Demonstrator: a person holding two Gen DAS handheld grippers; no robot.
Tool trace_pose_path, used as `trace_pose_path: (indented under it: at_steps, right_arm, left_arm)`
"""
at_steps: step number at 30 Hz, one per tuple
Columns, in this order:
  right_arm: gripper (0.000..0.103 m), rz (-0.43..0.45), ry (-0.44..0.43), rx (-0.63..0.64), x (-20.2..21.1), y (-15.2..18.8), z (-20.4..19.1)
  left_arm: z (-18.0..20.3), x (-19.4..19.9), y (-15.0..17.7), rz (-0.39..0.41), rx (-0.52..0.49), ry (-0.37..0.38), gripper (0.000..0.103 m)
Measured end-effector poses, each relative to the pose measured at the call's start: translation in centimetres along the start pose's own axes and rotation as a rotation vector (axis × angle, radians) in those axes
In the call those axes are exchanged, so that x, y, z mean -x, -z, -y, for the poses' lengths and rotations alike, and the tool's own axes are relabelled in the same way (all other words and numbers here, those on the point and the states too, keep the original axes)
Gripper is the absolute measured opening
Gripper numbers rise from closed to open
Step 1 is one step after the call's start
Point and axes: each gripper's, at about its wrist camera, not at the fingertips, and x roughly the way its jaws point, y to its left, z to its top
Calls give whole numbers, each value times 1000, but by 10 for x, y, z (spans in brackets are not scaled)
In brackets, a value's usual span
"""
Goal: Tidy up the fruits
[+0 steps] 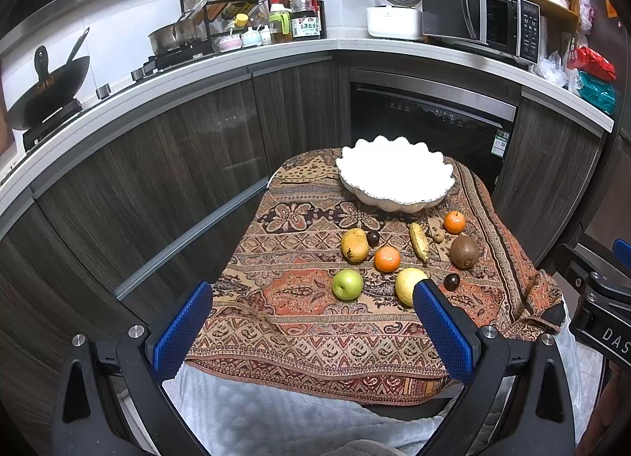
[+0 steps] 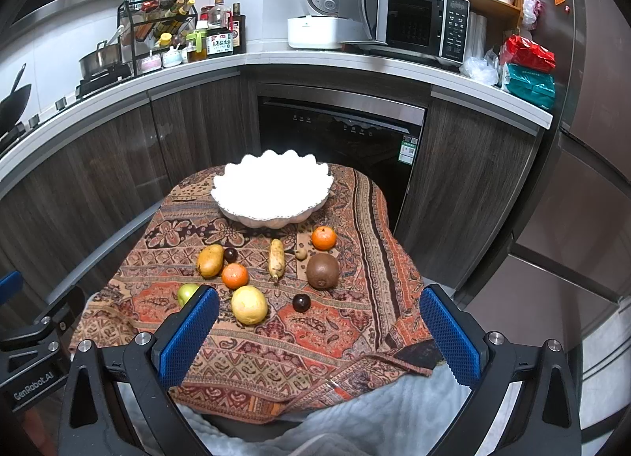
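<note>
Since both the left gripper (image 1: 313,322) and right gripper (image 2: 319,332) hover released and empty at the near table edge, start with the closest fruit, the lemon (image 2: 249,304) or green apple (image 1: 347,284), pinching gently, then carry it to the empty white bowl (image 2: 272,190) beyond.

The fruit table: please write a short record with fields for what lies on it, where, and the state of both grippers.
surface: patterned cloth over a small table
bowl: white scalloped bowl, far side, looks empty
fruit on cloth: mango, two tangerines, banana, kiwi, green apple, lemon, two dark round fruits
left gripper: open, empty
right gripper: open, empty
</note>
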Motion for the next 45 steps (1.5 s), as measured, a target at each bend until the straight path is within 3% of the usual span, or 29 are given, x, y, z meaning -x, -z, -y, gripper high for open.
trace_pose_path:
  at_steps: [45]
  right_arm:
    - [103, 2, 3, -3, -5, -3, 5]
  left_arm:
    - [6, -7, -2, -7, -15, 5, 103]
